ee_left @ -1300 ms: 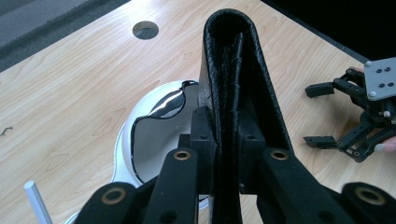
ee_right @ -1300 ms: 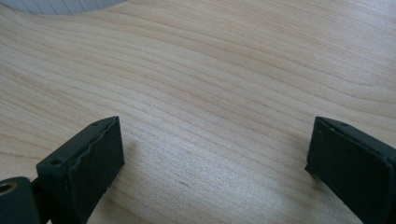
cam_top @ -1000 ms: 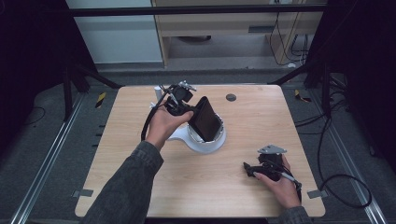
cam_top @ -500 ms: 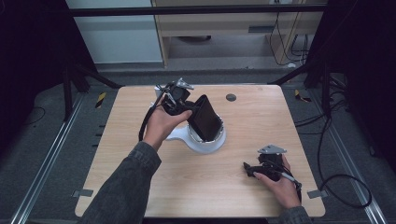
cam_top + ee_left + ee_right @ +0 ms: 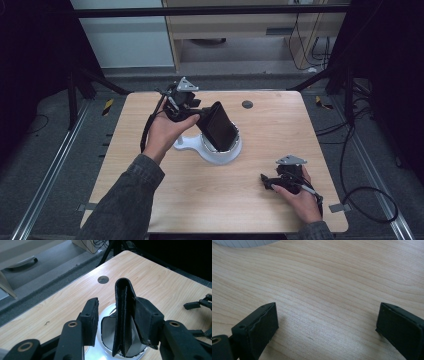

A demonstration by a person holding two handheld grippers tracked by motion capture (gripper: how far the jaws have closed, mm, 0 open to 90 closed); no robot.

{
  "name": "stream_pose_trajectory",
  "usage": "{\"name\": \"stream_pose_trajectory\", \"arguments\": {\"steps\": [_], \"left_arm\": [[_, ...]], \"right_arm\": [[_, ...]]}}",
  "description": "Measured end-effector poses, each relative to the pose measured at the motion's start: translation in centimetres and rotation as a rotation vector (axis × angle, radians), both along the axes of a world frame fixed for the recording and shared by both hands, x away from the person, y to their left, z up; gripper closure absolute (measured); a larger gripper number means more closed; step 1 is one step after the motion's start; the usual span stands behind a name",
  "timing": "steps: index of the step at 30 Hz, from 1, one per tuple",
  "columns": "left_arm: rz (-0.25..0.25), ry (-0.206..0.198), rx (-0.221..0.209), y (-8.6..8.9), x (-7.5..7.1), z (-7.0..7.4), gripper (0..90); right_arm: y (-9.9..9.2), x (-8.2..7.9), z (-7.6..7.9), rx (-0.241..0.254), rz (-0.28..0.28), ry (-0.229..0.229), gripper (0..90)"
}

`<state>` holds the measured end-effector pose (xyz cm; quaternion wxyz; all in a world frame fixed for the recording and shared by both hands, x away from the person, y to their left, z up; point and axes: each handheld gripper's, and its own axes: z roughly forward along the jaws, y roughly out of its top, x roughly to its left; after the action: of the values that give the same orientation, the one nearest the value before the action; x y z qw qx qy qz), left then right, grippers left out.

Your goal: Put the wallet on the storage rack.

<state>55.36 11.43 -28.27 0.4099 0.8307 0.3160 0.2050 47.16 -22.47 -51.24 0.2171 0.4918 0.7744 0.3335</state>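
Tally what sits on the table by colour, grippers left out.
Black: 1, the folded wallet standing in the bowl
White: 1, the bowl with its handle
Grey: 1, the round cap set in the tabletop
Total: 3

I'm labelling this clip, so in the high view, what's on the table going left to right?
Left gripper → black wallet, standing in the white dish → round hole in the table → right gripper.

A grey knit sleeve (image 5: 127, 200) covers the left forearm; both black grippers apparently carry grey triangular plates.
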Motion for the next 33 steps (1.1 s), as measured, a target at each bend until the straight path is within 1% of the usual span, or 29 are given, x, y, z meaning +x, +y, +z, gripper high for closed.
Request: {"name": "stream_pose_trajectory", "arguments": {"steps": [4,6,8,9,11,13,15,16,19,21,24,25,27,28,29,30,31,32,33], "left_arm": [[-0.005,-0.014,-0.013,0.2,-0.5,0.4,51.5],[-0.01,-0.025,-0.027,0.3,-0.8,0.7,48.7],[-0.016,-0.029,-0.026,0.4,-0.9,0.8,47.0],[-0.02,-0.032,-0.032,0.4,-1.1,0.8,45.0],[-0.029,-0.048,-0.029,0.3,-1.5,0.9,40.5],[-0.034,-0.051,-0.033,0.3,-1.6,1.0,38.9],[-0.045,-0.055,-0.035,0.2,-1.8,1.0,33.9],[-0.05,-0.057,-0.042,0.1,-1.9,1.1,33.9],[-0.063,-0.059,-0.043,-0.1,-2.2,1.1,27.7],[-0.075,-0.046,-0.035,-0.4,-2.5,1.1,20.8],[-0.077,-0.048,-0.03,-0.5,-2.8,1.0,12.8],[-0.083,-0.047,-0.029,-0.6,-3.1,0.8,11.2],[-0.089,-0.047,-0.032,-0.6,-3.2,0.7,10.4],[-0.092,-0.048,-0.031,-0.6,-3.4,0.5,7.8],[-0.099,-0.066,-0.021,-0.5,-3.8,0.3,7.3],[-0.099,-0.066,-0.021,-0.5,-3.8,0.3,6.6],[-0.108,-0.08,-0.019,-0.4,-4.2,0.1,6.0],[-0.108,-0.08,-0.019,-0.4,-4.2,0.1,5.6],[-0.112,-0.08,-0.029,-0.2,-4.5,0.0,5.4]], "right_arm": [[0.0,0.0,0.0,0.0,0.0,0.0,3.9],[0.0,0.0,0.0,0.0,0.0,0.0,3.9],[0.0,0.0,0.0,0.0,0.0,0.0,3.9],[0.0,0.0,0.0,0.001,0.001,-0.001,3.9],[0.0,0.0,0.0,0.0,0.0,0.0,3.9],[0.0,0.0,0.0,0.0,0.0,0.0,3.9],[0.0,0.0,0.0,-0.001,0.001,0.0,3.9],[0.0,0.0,0.0,-0.001,0.001,0.0,3.9],[0.0,0.0,0.0,-0.001,0.001,0.0,3.9],[0.0,0.0,0.0,-0.001,0.003,-0.001,3.9],[0.0,0.0,0.0,-0.001,0.002,0.0,3.9],[0.0,0.0,0.0,-0.001,0.002,0.0,3.9],[0.0,0.0,0.0,-0.002,0.003,-0.001,3.9],[0.0,0.0,0.0,-0.001,0.001,0.0,3.9],[0.0,0.0,0.0,-0.002,0.001,0.0,3.9],[0.0,-0.1,0.0,-0.002,0.0,0.0,3.9],[0.0,-0.1,0.0,-0.001,-0.001,-0.001,3.9],[0.0,-0.1,0.0,-0.001,-0.001,-0.001,3.9],[0.0,-0.1,0.0,-0.001,-0.002,-0.001,3.9]]}}
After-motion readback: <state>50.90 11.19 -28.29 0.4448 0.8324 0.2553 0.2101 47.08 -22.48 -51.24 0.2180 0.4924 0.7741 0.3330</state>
